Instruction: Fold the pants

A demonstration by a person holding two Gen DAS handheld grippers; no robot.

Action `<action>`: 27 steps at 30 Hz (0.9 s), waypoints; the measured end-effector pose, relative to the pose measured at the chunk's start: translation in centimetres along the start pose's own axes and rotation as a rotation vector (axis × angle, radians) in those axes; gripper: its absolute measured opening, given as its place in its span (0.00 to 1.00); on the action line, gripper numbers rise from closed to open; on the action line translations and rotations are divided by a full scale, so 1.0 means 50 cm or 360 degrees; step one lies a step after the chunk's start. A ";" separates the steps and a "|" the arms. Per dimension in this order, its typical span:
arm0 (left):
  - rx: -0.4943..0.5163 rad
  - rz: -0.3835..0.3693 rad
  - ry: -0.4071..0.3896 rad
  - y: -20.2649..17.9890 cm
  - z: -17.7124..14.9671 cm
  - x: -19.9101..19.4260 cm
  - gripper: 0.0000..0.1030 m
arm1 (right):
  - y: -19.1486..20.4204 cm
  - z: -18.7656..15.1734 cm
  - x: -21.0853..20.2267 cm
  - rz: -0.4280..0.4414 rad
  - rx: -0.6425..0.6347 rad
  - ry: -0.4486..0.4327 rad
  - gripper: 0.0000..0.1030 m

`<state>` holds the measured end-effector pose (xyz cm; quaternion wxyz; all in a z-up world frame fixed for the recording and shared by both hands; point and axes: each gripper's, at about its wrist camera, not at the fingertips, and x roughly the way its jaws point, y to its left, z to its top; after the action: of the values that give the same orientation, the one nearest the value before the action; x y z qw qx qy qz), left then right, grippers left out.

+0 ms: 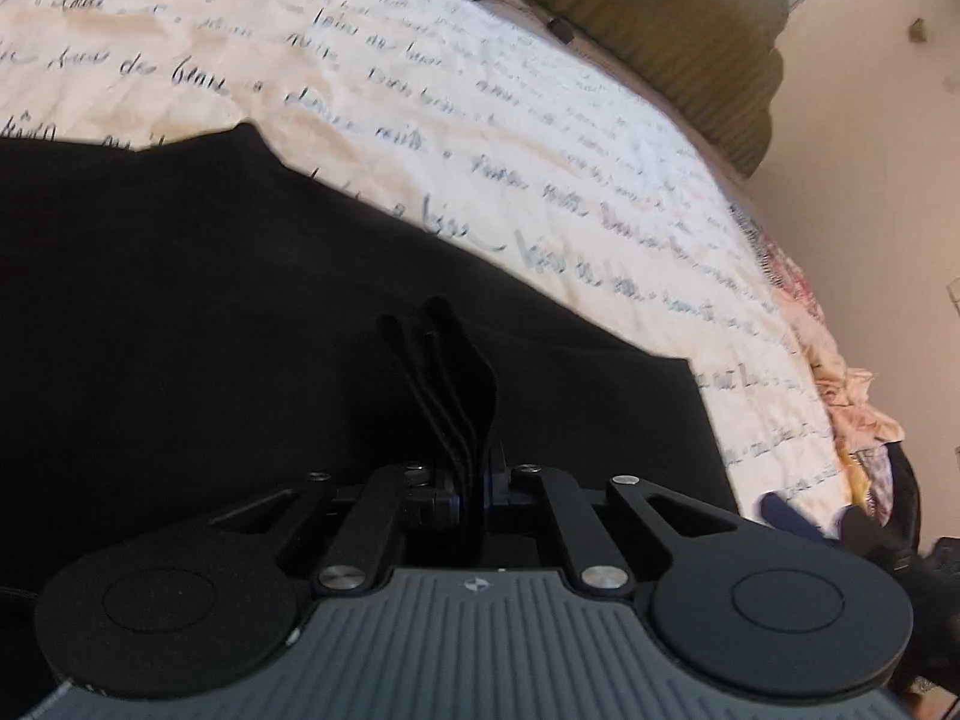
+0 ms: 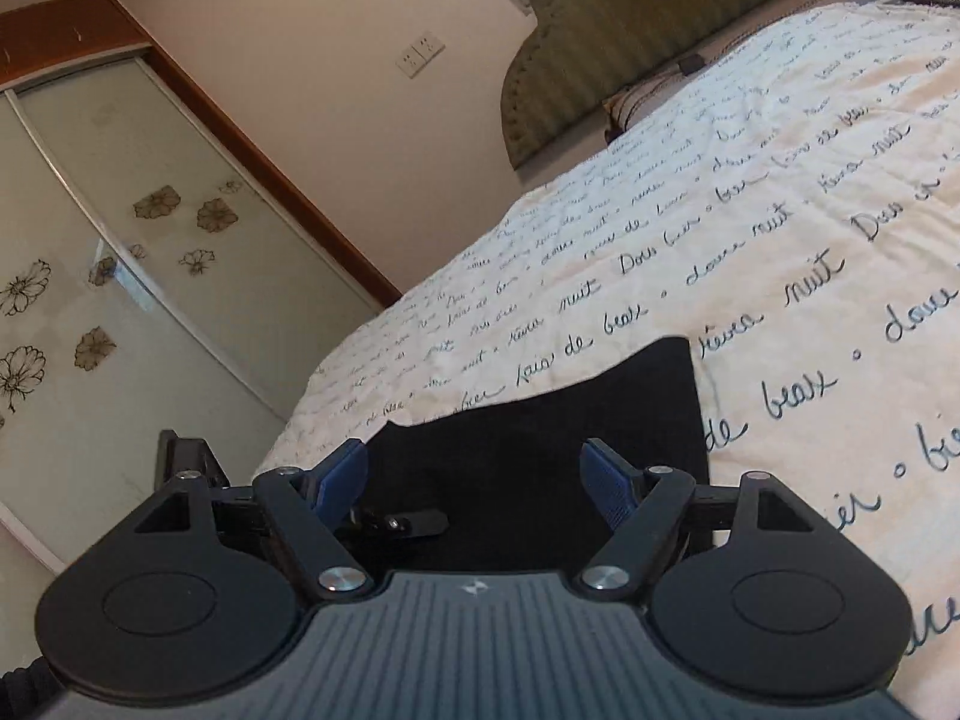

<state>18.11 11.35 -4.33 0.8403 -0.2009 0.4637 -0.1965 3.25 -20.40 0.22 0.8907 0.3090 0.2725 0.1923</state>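
- Folding looks partway done, my judgement: black soft-fabric pants (image 1: 300, 300) lie on the bed as a compact dark slab with straight edges, not spread full length; how many folds are in, can't tell.
- Left two-finger black gripper (image 1: 462, 414), nearest in the left wrist view: jaws pressed together, pinching several stacked layers of the black fabric that stick up as thin ridges toward 12 o'clock from the fingers.
- Stacked edges in the pinch suggest it holds a doubled-over hem or waistband edge; which one, can't tell, all black and blurred.
- Rest of the pants in that view spreads from 9 to 3 o'clock around the closed jaws, ending in a square corner at 3 o'clock.
- Right two-finger gripper with blue ribbed pads (image 2: 474, 480): jaws wide apart, holding nothing.
- Pants in the right wrist view sit between and just beyond the open fingers, running toward 12–1 o'clock to a neat corner; whether the pads touch cloth, can't tell.
- Small black hardware piece lies low between the right fingers at about 10 o'clock of the gap; unclear what it is.
- Further out: cream quilted bedspread with dark handwritten script (image 2: 780, 240) under everything.
- Farthest: olive-green padded headboard (image 2: 630, 30) at 12 o'clock, frosted-glass wardrobe door with flower decals (image 2: 120, 270) at 9 o'clock.
- Left to do, likely: carry the pinched edge over, lay it flat, release.
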 end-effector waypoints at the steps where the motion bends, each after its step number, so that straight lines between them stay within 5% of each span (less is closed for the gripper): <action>1: 0.0022 -0.0026 0.0008 0.001 0.001 -0.001 0.14 | 0.006 -0.005 0.008 -0.0012 -0.0026 0.0022 0.76; 5: -0.0018 -0.0090 0.0087 0.030 0.002 -0.007 0.26 | 0.030 -0.013 0.050 -0.0091 -0.0169 0.0100 0.76; 7: -0.0027 -0.0079 0.0029 0.042 -0.004 -0.037 0.42 | 0.030 -0.018 0.078 -0.0126 -0.0190 0.0193 0.76; 9: 0.0021 0.0032 -0.0026 0.047 -0.011 -0.070 0.43 | 0.011 -0.030 0.114 -0.0194 -0.0152 0.0330 0.76; 15: 0.0218 0.0525 -0.0259 0.068 -0.034 -0.200 0.56 | 0.045 -0.025 0.126 -0.0250 -0.0233 0.0319 0.78; 23: 0.0095 0.0848 -0.0335 0.186 -0.063 -0.330 0.58 | 0.189 -0.057 0.233 -0.0030 -0.0540 0.0482 0.77; 27: 0.0028 0.0883 -0.0372 0.223 -0.096 -0.382 0.59 | 0.214 -0.110 0.285 -0.0092 -0.0734 0.0613 0.78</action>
<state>6.19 29.86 0.92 0.9112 -0.0805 0.3993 0.0611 9.16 -2.80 -1.60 0.8743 0.0485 0.3942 0.2788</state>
